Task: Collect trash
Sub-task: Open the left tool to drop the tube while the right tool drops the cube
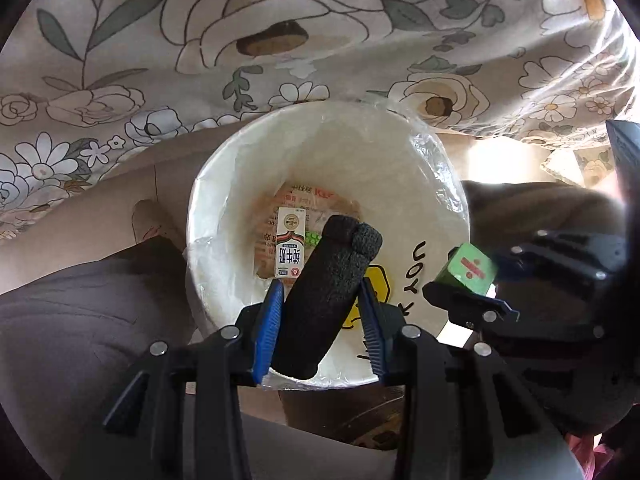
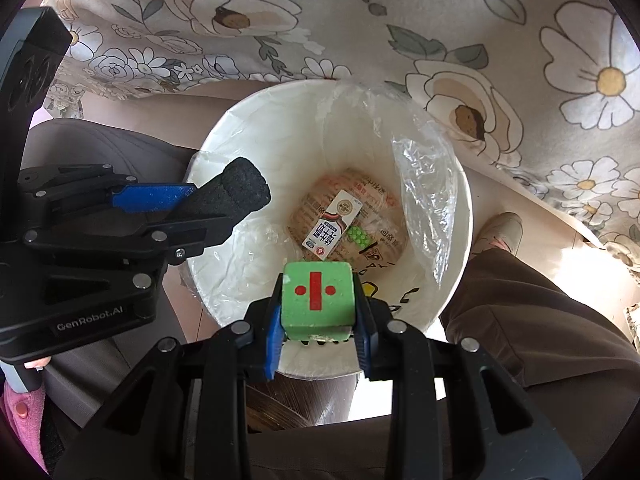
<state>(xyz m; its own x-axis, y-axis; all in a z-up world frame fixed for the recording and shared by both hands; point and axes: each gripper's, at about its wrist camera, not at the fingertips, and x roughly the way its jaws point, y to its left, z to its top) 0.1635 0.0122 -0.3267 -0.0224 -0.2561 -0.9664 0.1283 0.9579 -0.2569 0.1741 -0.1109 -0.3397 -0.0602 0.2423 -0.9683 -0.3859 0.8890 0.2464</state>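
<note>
My left gripper (image 1: 320, 300) is shut on a black foam cylinder (image 1: 324, 304) and holds it over the white trash bin (image 1: 424, 184); it also shows in the right wrist view (image 2: 230, 198). My right gripper (image 2: 318, 320) is shut on a green cube (image 2: 316, 300) with red marks, above the bin's near rim (image 2: 240, 120); the cube also shows in the left wrist view (image 1: 472, 268). Inside the bin lie a milk carton (image 1: 290, 242) (image 2: 332, 226), a printed paper wrapper (image 2: 376, 216) and a small green piece (image 2: 358, 236).
The bin has a clear plastic liner (image 2: 424, 184) and stands on the floor beside a floral cloth (image 1: 200, 40) (image 2: 520, 60). A person's trouser leg (image 2: 540, 320) and shoe (image 2: 502, 232) are right of the bin.
</note>
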